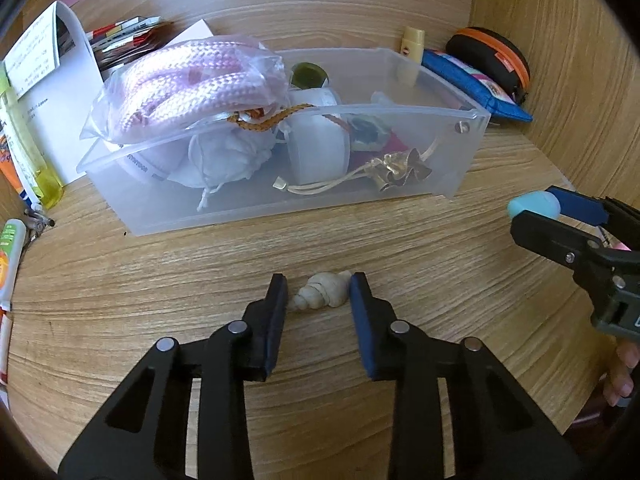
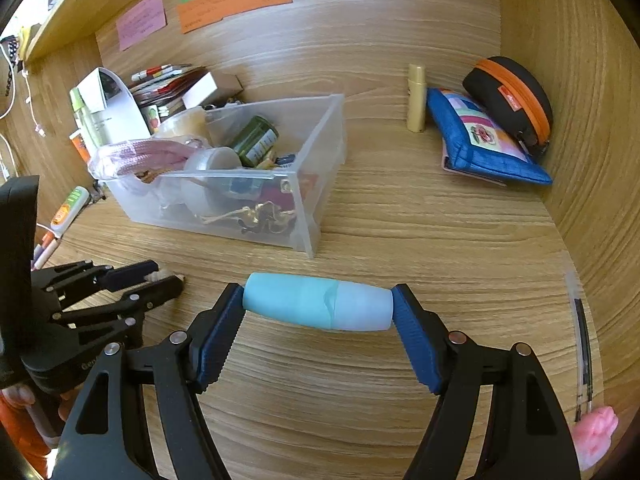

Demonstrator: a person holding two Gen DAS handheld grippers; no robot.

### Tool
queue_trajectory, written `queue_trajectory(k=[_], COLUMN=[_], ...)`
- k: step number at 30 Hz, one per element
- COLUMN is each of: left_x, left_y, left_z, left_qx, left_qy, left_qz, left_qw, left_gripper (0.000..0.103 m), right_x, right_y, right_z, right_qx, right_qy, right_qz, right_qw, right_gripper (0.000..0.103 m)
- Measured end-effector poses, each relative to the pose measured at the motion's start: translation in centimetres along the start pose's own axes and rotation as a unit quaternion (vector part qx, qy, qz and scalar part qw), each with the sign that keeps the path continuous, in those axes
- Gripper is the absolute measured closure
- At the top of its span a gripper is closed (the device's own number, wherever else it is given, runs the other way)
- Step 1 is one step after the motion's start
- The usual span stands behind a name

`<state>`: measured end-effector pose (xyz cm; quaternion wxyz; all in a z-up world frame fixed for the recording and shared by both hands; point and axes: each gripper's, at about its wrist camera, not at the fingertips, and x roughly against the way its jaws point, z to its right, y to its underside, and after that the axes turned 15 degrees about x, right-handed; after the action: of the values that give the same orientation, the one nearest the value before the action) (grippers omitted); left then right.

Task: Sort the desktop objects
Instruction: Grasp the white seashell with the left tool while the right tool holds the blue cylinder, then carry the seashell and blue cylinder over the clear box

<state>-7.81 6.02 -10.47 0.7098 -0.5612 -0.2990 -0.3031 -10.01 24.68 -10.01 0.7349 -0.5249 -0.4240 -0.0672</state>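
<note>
1. My left gripper (image 1: 319,292) sits low over the wooden desk (image 1: 160,292), its fingers set narrowly on either side of a small cream spiral shell (image 1: 320,291). The right pad touches the shell's wide end; a sliver of gap shows at the pointed end, so I cannot tell if the grip is firm.

2. My right gripper (image 2: 318,306) has its fingers spread fairly wide and clamped on the two ends of a light blue tube (image 2: 318,306), which lies crosswise between the blue pads above the desk.

3. The left wrist view shows only the tube's rounded tip poking past my right fingers at the desk's right side. The right wrist view shows its full length, teal on the left and paler on the right.

4. In turn, the right wrist view catches just a pale bit of shell between my left fingers, while the left wrist view shows its whole spiral.

5. Only the right wrist view shows a clear pen (image 2: 582,344) with a pink topper by the desk's right edge.

6. Past both grippers stands a clear plastic bin (image 1: 256,204), holding a bagged pink rope (image 1: 192,80), a white tape roll (image 1: 316,148) and a gold ribbon (image 1: 400,170).

7. Farthest off, at the back right corner, a cream bottle (image 2: 416,98) stands beside a blue pouch (image 2: 480,140) that leans on a black case with an orange zip (image 2: 510,96).
</note>
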Motion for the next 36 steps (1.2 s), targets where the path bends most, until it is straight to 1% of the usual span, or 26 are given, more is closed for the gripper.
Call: queue_trajectory(k=[1, 2, 5, 7, 9, 11, 13, 15, 17, 20, 21, 22, 25, 28, 31, 36], left_x=[0.2, 0.5, 1.0, 0.6, 0.3, 0.1, -0.1, -0.5, -1.1, -1.6, -1.7, -1.6, -1.5, -0.5, 1.0, 4.2], left_y=[0.0, -0.1, -0.2, -0.1, -0.1, -0.4, -0.6, -0.9, -1.1, -1.1, -1.1, -1.1, -1.1, -1.1, -1.5, -2.9], left_z=[-0.1, -0.3, -0.4, -0.6, -0.9, -0.9, -0.7, -0.5, -0.1, 0.3, 0.4, 0.3, 0.0, 0.1, 0.2, 0.9], left_qx=[0.004, 0.01, 0.012, 0.012, 0.019, 0.019, 0.012, 0.003, -0.01, -0.03, -0.034, -0.03, -0.024, -0.018, -0.009, 0.0], left_qy=[0.007, 0.015, 0.017, 0.013, 0.017, 0.016, 0.016, 0.013, 0.009, 0.005, 0.003, 0.006, 0.015, 0.021, 0.035, 0.06], left_qz=[0.0, -0.003, 0.002, -0.003, -0.014, -0.015, -0.018, -0.023, -0.026, -0.02, -0.017, -0.012, -0.008, 0.008, 0.022, 0.062], left_qw=[1.0, 0.9998, 0.9998, 0.9998, 0.9996, 0.9996, 0.9996, 0.9996, 0.9996, 0.9993, 0.9993, 0.9995, 0.9996, 0.9996, 0.9991, 0.9962], left_gripper=[0.089, 0.092, 0.092, 0.092, 0.092, 0.091, 0.082, 0.077, 0.076, 0.076, 0.078, 0.085, 0.085, 0.085, 0.085, 0.085], right_x=[0.1, 0.1, 0.3, 0.2, 0.1, 0.0, -0.1, -0.2, -0.3, -0.2, -0.2, -0.1, 0.1, 0.2, 0.2, 0.3], right_y=[-0.1, -0.2, -0.6, -0.9, -1.0, -1.1, -1.1, -1.2, -1.1, -1.2, -1.3, -1.4, -1.9, -2.6, -3.2, -4.5], right_z=[-0.1, -0.1, -0.2, -0.3, -0.5, -0.5, -0.7, -0.8, -0.9, -1.2, -1.2, -1.1, -1.0, -0.6, -0.5, -0.6], right_qx=[0.001, 0.002, 0.003, 0.004, 0.005, 0.007, 0.008, 0.01, 0.012, 0.016, 0.018, 0.019, 0.022, 0.022, 0.023, 0.03], right_qy=[0.0, 0.0, -0.001, -0.003, -0.004, -0.006, -0.008, -0.009, -0.01, -0.011, -0.011, -0.01, -0.008, -0.008, -0.009, -0.008], right_qz=[0.001, 0.002, 0.006, 0.006, 0.005, 0.004, 0.004, 0.003, 0.001, 0.003, 0.004, 0.006, 0.011, 0.019, 0.024, 0.037], right_qw=[1.0, 1.0, 1.0, 1.0, 1.0, 1.0, 1.0, 1.0, 1.0, 1.0, 1.0, 1.0, 1.0, 1.0, 0.999, 0.999], right_gripper=[0.032, 0.032, 0.032, 0.032, 0.032, 0.032, 0.032, 0.032, 0.032, 0.032, 0.032, 0.032, 0.032, 0.032, 0.032, 0.032])
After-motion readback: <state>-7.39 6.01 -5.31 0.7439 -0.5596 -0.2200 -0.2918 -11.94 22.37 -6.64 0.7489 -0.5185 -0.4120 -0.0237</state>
